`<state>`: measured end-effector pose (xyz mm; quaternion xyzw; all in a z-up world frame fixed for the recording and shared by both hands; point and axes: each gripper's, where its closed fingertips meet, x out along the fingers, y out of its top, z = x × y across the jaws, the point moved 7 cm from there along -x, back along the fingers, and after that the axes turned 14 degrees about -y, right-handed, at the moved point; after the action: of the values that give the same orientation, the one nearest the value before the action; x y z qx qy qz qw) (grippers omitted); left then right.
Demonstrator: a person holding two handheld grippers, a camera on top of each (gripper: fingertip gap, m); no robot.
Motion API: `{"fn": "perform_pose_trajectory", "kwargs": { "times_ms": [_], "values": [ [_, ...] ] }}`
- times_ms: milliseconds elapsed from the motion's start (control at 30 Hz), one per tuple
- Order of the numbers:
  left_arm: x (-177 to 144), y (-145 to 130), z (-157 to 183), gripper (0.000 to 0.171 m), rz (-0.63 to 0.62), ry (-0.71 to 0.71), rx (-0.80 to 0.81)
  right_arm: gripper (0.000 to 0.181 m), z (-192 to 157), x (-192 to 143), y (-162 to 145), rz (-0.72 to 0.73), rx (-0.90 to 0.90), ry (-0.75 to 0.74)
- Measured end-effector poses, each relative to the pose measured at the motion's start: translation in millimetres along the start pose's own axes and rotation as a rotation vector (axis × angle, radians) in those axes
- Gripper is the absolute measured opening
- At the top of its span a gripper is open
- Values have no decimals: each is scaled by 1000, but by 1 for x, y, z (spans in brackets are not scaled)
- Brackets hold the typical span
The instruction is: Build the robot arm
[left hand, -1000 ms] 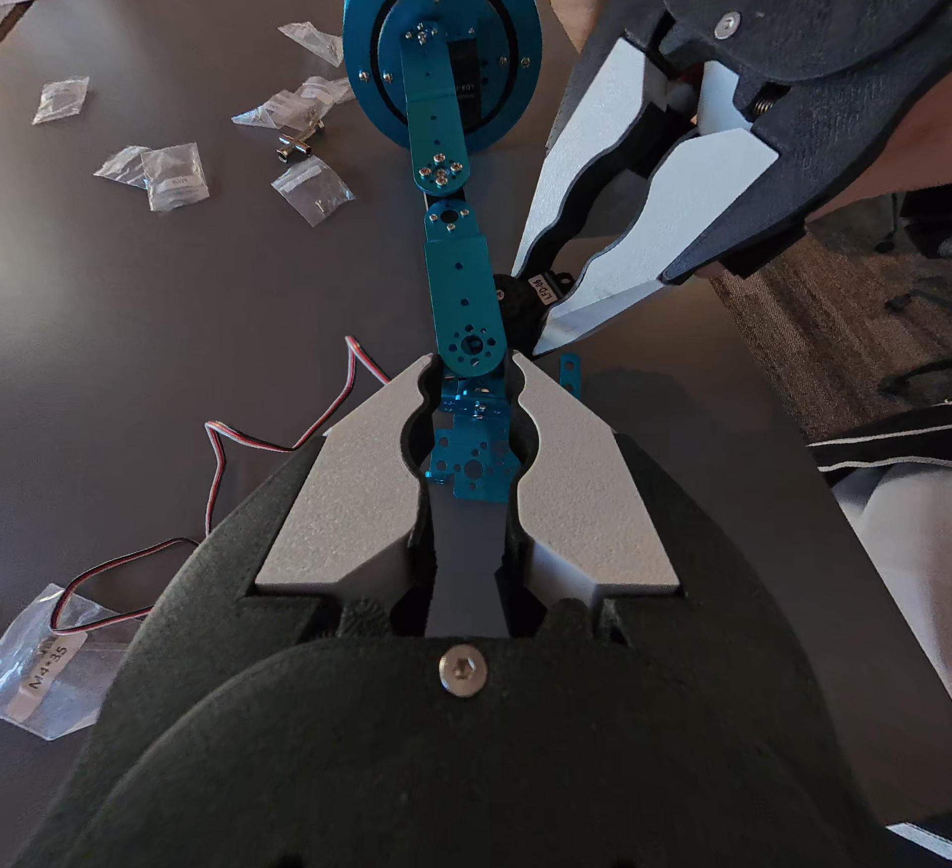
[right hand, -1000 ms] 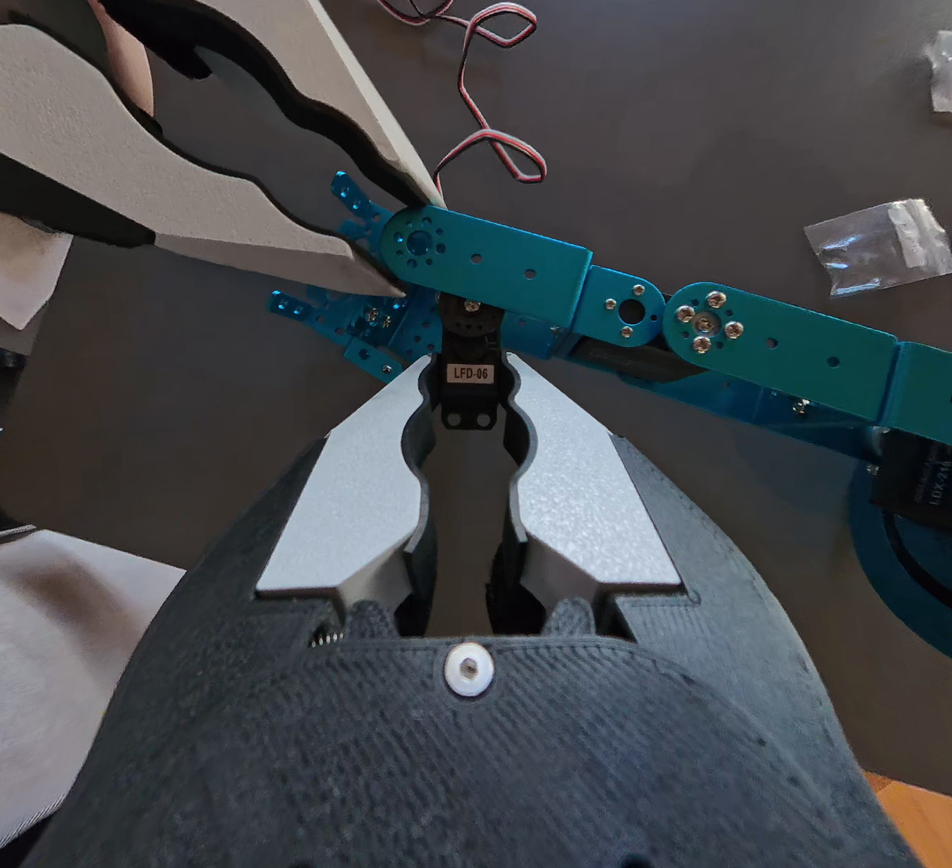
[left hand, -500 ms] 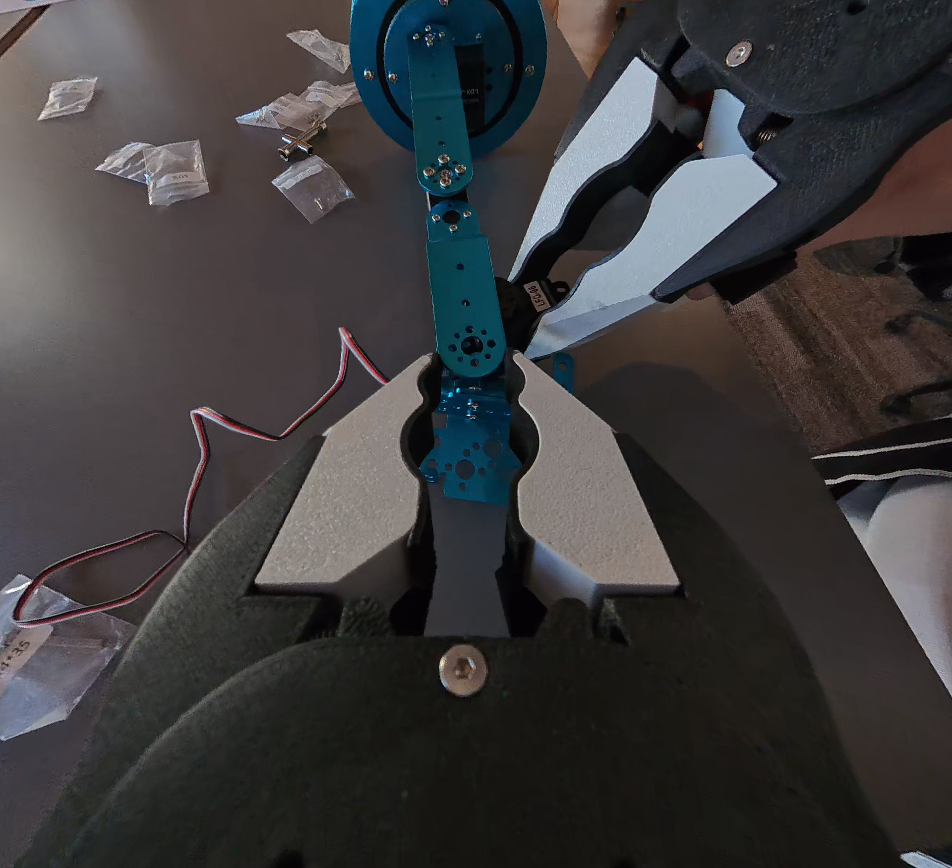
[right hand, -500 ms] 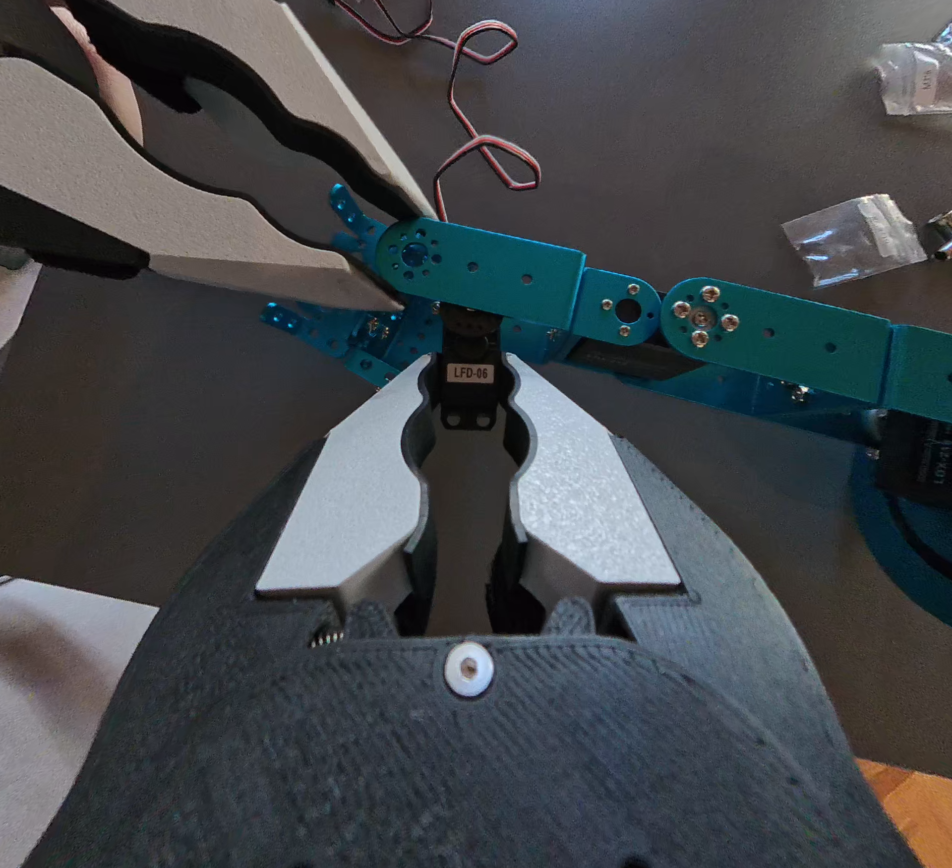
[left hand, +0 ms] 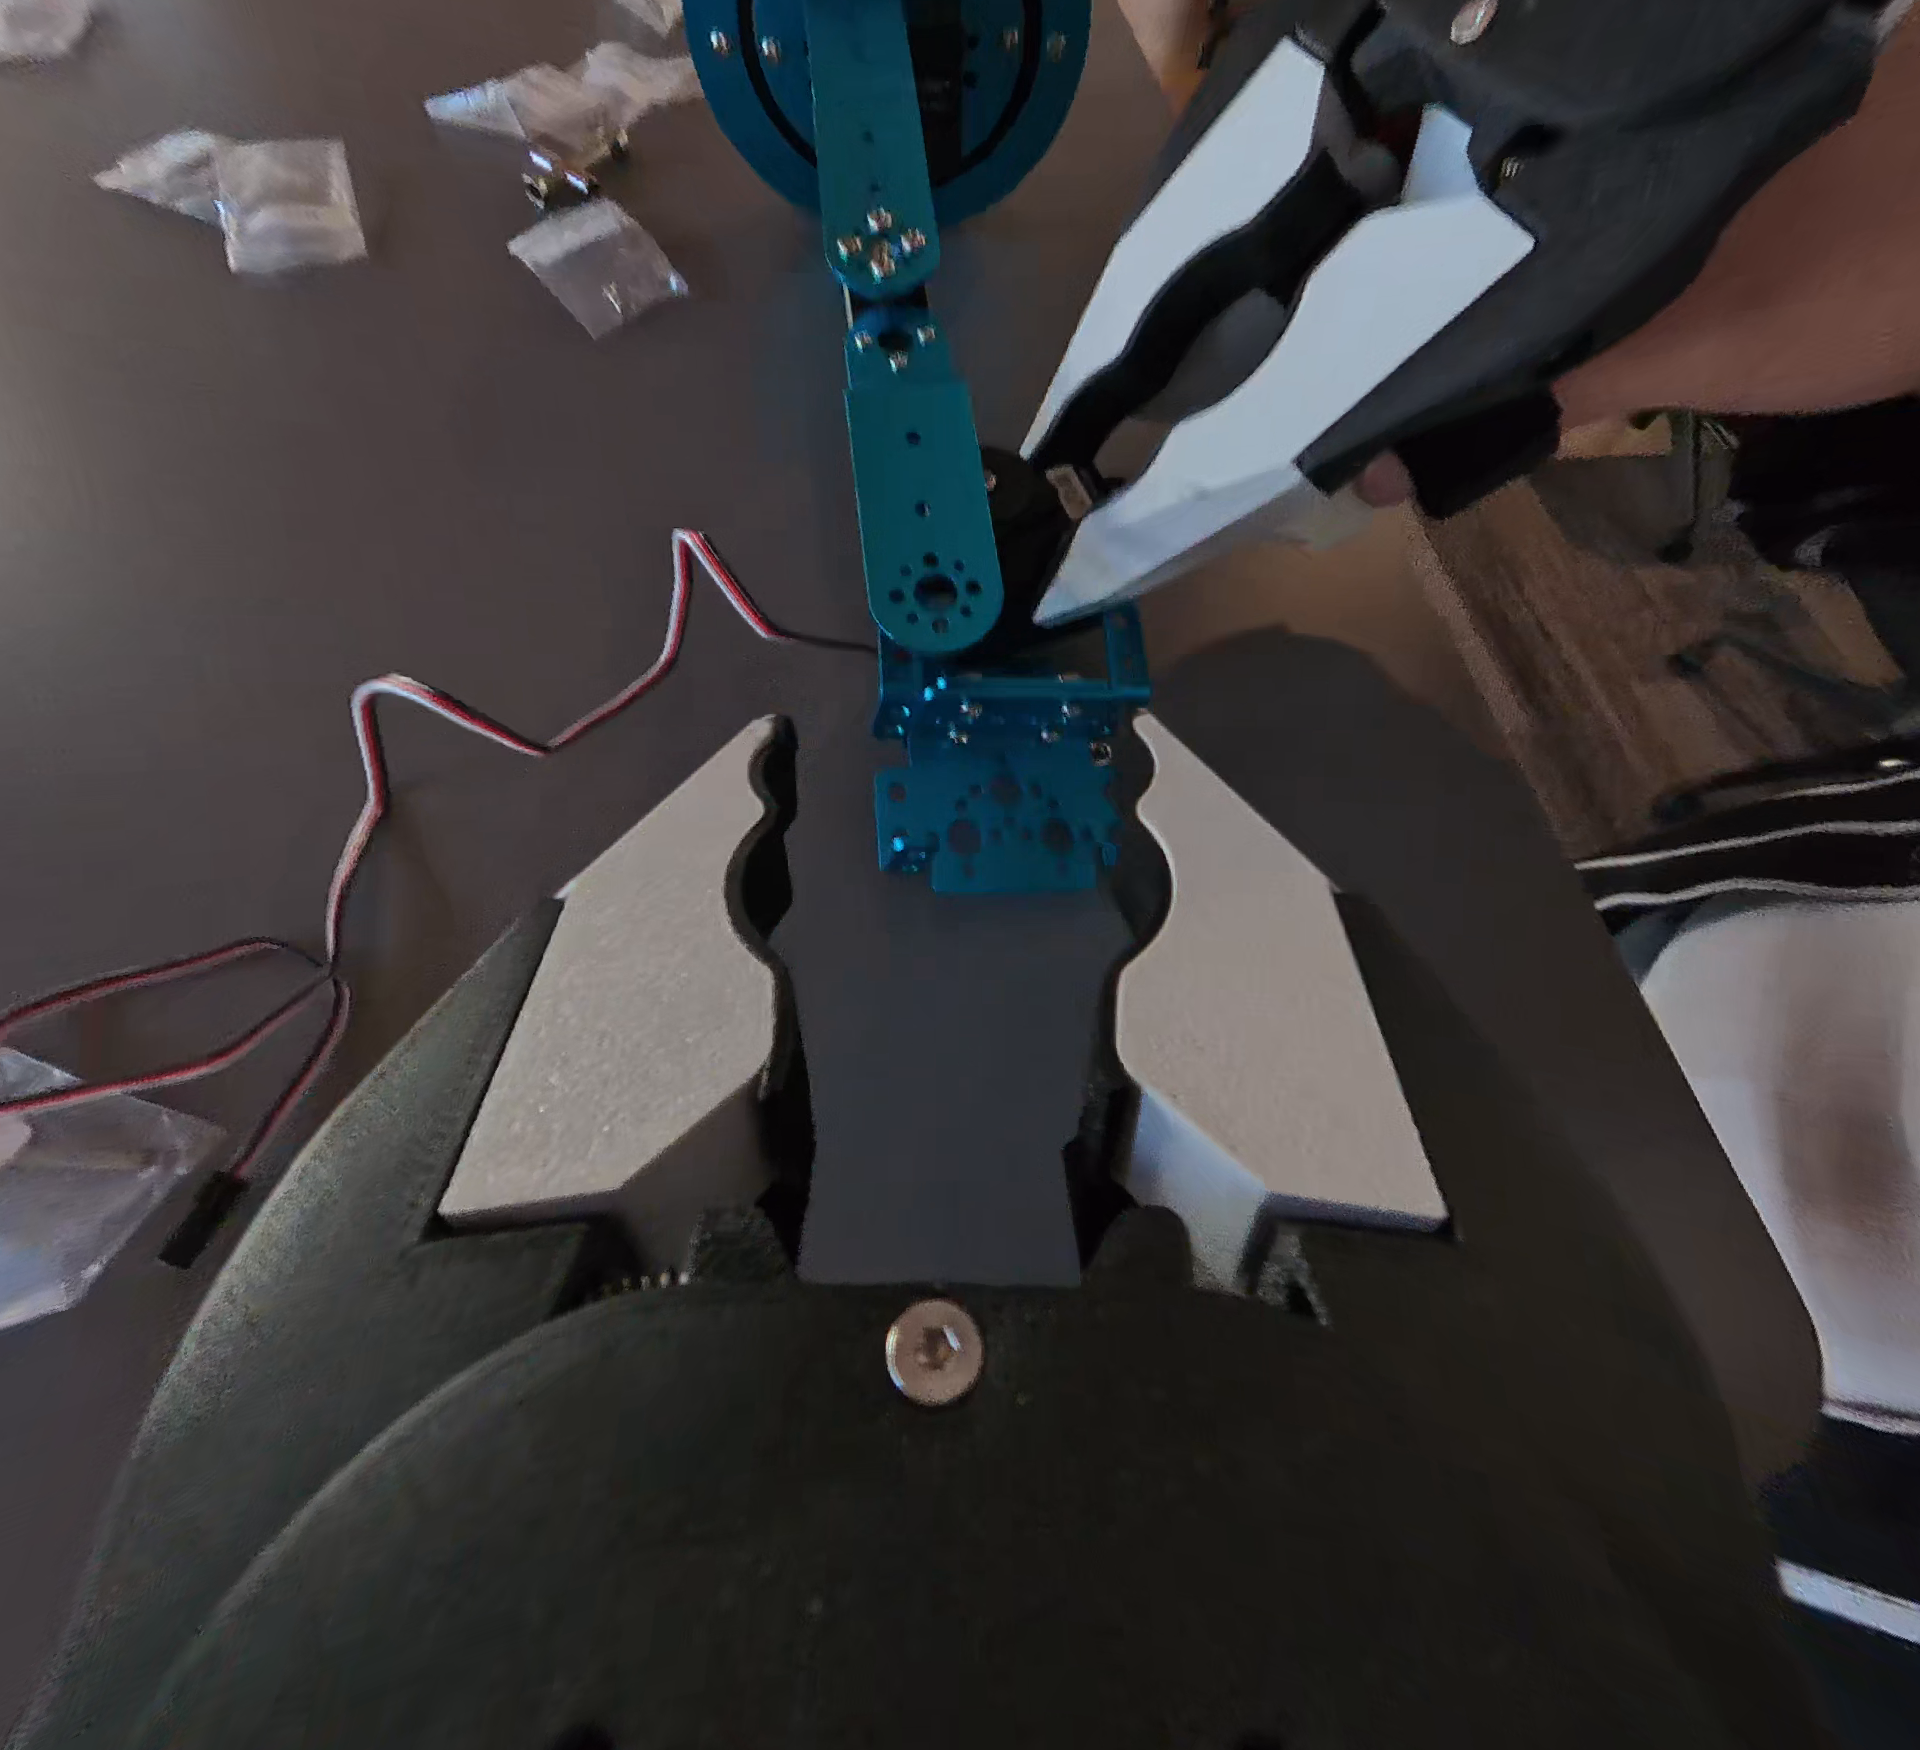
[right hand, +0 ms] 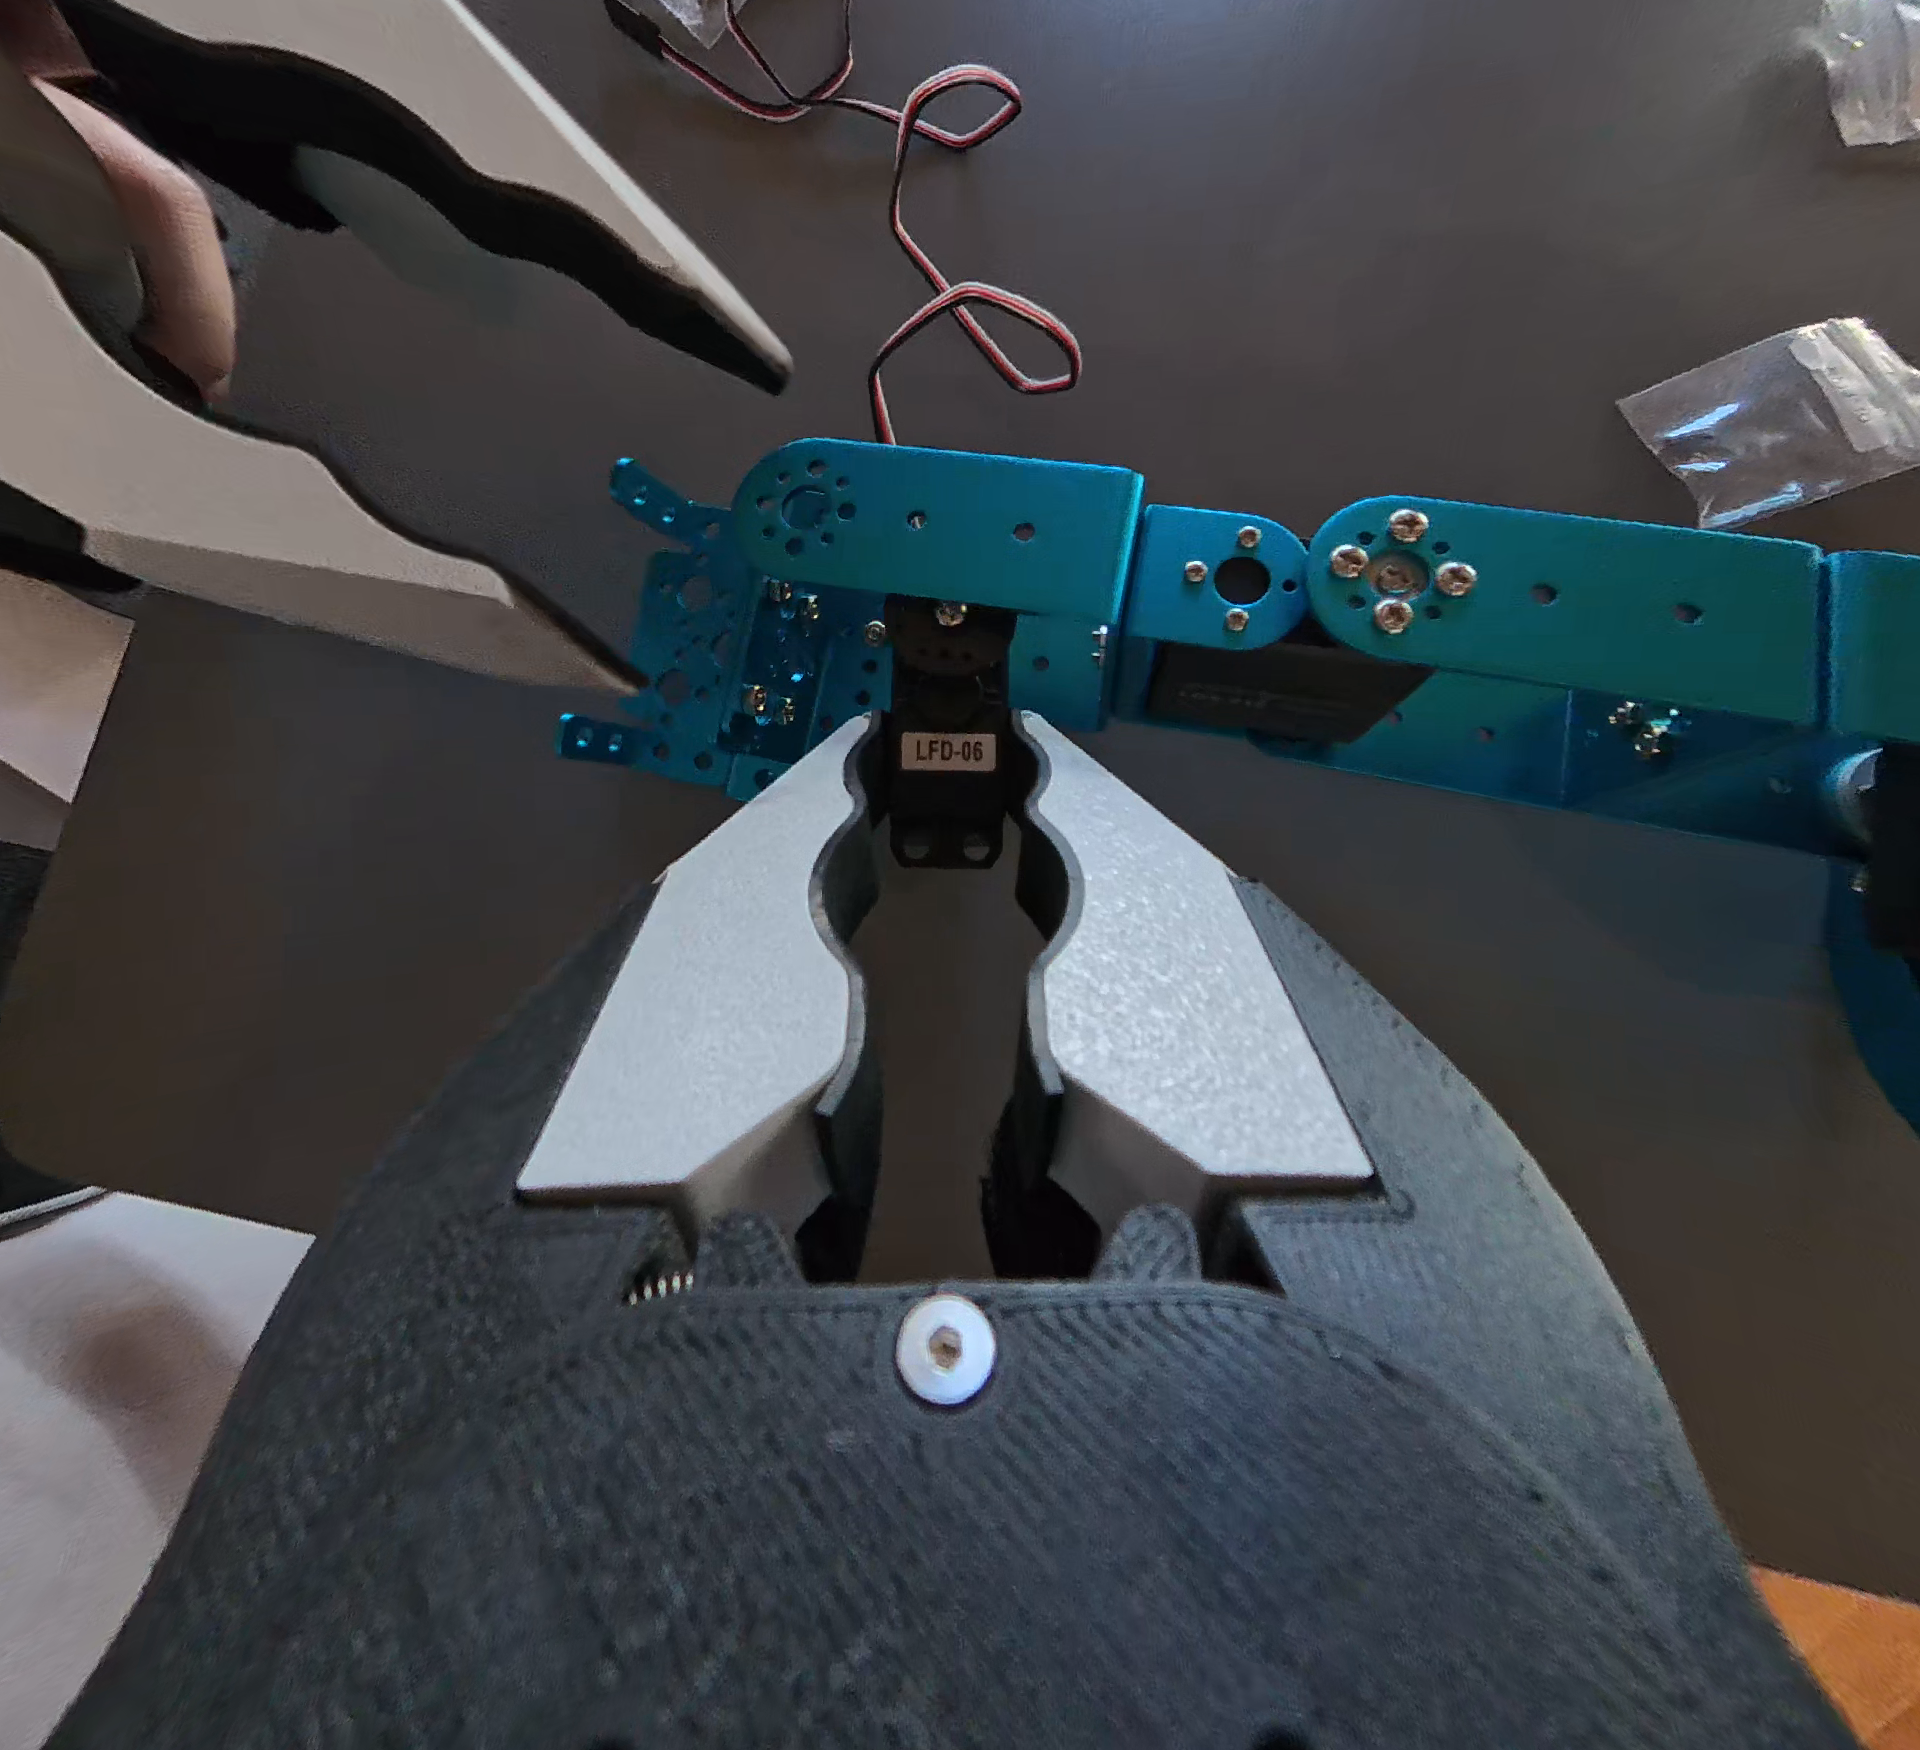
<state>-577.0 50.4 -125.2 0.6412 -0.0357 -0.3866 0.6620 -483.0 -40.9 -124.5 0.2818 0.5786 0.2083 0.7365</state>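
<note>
A blue metal robot arm (left hand: 925,495) lies flat on the dark table (left hand: 312,505), running from its round blue base (left hand: 883,17) towards me. Its perforated end bracket (left hand: 997,807) sits between the fingers of my left gripper (left hand: 956,734), which is open and not touching it. My right gripper (right hand: 945,729) is shut on a small black servo (right hand: 945,765) set into the arm beside that bracket. In the left wrist view the right gripper (left hand: 1039,537) comes in from the upper right. In the right wrist view the open left gripper (right hand: 707,526) shows at upper left.
A red, white and black servo wire (left hand: 520,734) loops over the table to the left. Several small clear plastic bags (left hand: 291,204) lie scattered beyond it, and more show in the right wrist view (right hand: 1787,433). The table edge and a person's clothing (left hand: 1766,1077) are at right. There is about 5 centimetres between the tips of the two grippers.
My left gripper has opened and let go of the blue end bracket, drawing back a little. The right gripper stays shut on the black servo.
</note>
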Motion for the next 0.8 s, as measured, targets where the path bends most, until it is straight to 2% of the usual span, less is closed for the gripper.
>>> {"fn": "perform_pose_trajectory", "kwargs": {
  "times_ms": [233, 400, 800],
  "values": [
    [14, -15, 5, 57, -99, 66, -8, 20, 2, 1, 2, -12, 36, 26],
    [20, -9, 8, 45, -63, 70, -12, 23, 2, 1, 1, -25, 53, 75],
    [24, -11, 8, 43, -95, 78, -23, 30, 7, -3, -6, 20, 55, 142]
  ]
}}
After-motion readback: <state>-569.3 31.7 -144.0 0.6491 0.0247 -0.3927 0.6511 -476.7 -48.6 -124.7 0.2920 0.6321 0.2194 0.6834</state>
